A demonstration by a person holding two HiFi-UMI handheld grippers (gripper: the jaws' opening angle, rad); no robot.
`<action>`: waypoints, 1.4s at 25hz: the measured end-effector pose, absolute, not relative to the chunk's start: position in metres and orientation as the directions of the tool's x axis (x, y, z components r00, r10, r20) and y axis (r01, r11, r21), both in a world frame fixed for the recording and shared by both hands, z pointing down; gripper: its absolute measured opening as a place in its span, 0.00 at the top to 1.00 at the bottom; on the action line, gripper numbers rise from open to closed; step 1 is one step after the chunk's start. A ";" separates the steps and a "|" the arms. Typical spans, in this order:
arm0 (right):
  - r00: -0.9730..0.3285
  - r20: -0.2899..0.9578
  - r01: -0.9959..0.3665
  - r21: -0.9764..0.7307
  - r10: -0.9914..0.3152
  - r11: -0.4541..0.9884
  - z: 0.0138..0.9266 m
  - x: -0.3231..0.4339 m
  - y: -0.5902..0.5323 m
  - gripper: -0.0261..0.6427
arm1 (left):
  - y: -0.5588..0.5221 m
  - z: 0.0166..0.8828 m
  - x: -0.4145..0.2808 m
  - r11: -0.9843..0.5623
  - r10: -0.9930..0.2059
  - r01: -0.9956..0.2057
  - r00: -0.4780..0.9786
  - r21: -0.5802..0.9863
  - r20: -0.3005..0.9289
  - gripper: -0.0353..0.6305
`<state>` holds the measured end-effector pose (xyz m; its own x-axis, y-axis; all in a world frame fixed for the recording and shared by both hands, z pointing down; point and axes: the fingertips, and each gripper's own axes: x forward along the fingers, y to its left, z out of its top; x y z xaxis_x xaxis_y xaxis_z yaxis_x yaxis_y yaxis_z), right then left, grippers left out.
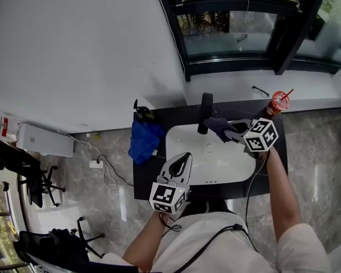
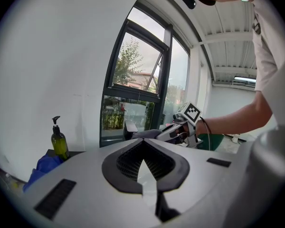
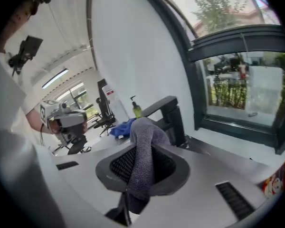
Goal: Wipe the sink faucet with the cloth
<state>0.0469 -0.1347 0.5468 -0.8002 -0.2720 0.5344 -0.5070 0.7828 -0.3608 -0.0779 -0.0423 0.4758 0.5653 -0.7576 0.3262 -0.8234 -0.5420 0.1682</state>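
Beside the faucet (image 1: 205,112), right hand-held gripper (image 1: 228,131) clamping cloth (image 3: 145,156) (left hand-held gripper (image 1: 184,160) closed)

A soap bottle (image 2: 60,141) stands beside a crumpled blue rag (image 1: 143,141).

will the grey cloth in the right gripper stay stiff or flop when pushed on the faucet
Probably floppy: the grey knitted cloth droops from the shut right gripper. Likely light and grippy, given its textured weave. It should mould round the black faucet.
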 end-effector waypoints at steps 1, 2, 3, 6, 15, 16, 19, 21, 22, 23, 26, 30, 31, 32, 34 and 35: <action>-0.810 0.538 -0.468 -0.355 -0.232 0.809 0.546 0.038 -0.127 0.88 | -0.043 0.476 -0.077 -0.543 -0.757 -0.823 0.566 0.168 0.326 0.96; -0.812 0.547 -0.445 -0.352 -0.205 0.823 0.548 0.030 -0.124 0.88 | -0.043 0.476 -0.077 -0.544 -0.757 -0.822 0.567 0.169 0.325 0.96; -0.804 0.564 -0.440 -0.350 -0.189 0.827 0.552 0.023 -0.124 0.88 | -0.043 0.476 -0.076 -0.544 -0.757 -0.822 0.567 0.169 0.325 0.96; -0.744 0.641 -0.492 -0.335 -0.188 0.804 0.569 0.008 -0.138 0.88 | -0.042 0.476 -0.075 -0.542 -0.758 -0.823 0.566 0.169 0.325 0.96; -0.670 0.624 -0.708 -0.376 -0.402 0.598 0.572 0.031 -0.205 0.88 | -0.045 0.478 -0.081 -0.531 -0.765 -0.830 0.556 0.171 0.324 0.96; -0.666 0.614 -0.721 -0.381 -0.425 0.579 0.570 0.036 -0.208 0.88 | -0.046 0.478 -0.081 -0.534 -0.763 -0.828 0.559 0.172 0.324 0.96; -0.651 0.590 -0.748 -0.389 -0.478 0.537 0.567 0.051 -0.212 0.88 | -0.051 0.475 -0.079 -0.539 -0.761 -0.824 0.565 0.174 0.317 0.96; -0.639 0.580 -0.763 -0.393 -0.506 0.513 0.565 0.063 -0.210 0.88 | -0.054 0.474 -0.078 -0.542 -0.760 -0.822 0.568 0.175 0.314 0.96; -0.639 0.573 -0.765 -0.398 -0.514 0.506 0.564 0.068 -0.207 0.88 | -0.056 0.473 -0.078 -0.543 -0.759 -0.821 0.570 0.176 0.314 0.96; -0.643 0.567 -0.762 -0.405 -0.514 0.505 0.562 0.071 -0.203 0.88 | -0.057 0.473 -0.079 -0.544 -0.758 -0.820 0.570 0.177 0.315 0.96; -0.683 0.567 -0.720 -0.421 -0.460 0.551 0.559 0.068 -0.183 0.88 | -0.061 0.473 -0.080 -0.542 -0.759 -0.821 0.569 0.178 0.317 0.96; -0.772 0.556 -0.597 -0.469 -0.307 0.651 0.552 0.045 -0.144 0.88 | -0.065 0.471 -0.082 -0.539 -0.762 -0.824 0.566 0.175 0.316 0.96; -0.785 0.559 -0.569 -0.477 -0.268 0.670 0.552 0.038 -0.136 0.88 | -0.065 0.470 -0.082 -0.539 -0.762 -0.824 0.565 0.174 0.316 0.96; -0.789 0.566 -0.551 -0.478 -0.239 0.684 0.554 0.031 -0.130 0.88 | -0.066 0.470 -0.082 -0.538 -0.763 -0.825 0.564 0.173 0.316 0.96; -0.783 0.584 -0.546 -0.475 -0.217 0.690 0.561 0.020 -0.130 0.88 | -0.067 0.469 -0.082 -0.537 -0.763 -0.825 0.563 0.174 0.316 0.96; -0.776 0.593 -0.555 -0.476 -0.217 0.682 0.565 0.015 -0.133 0.88 | -0.066 0.469 -0.081 -0.538 -0.762 -0.825 0.565 0.176 0.316 0.96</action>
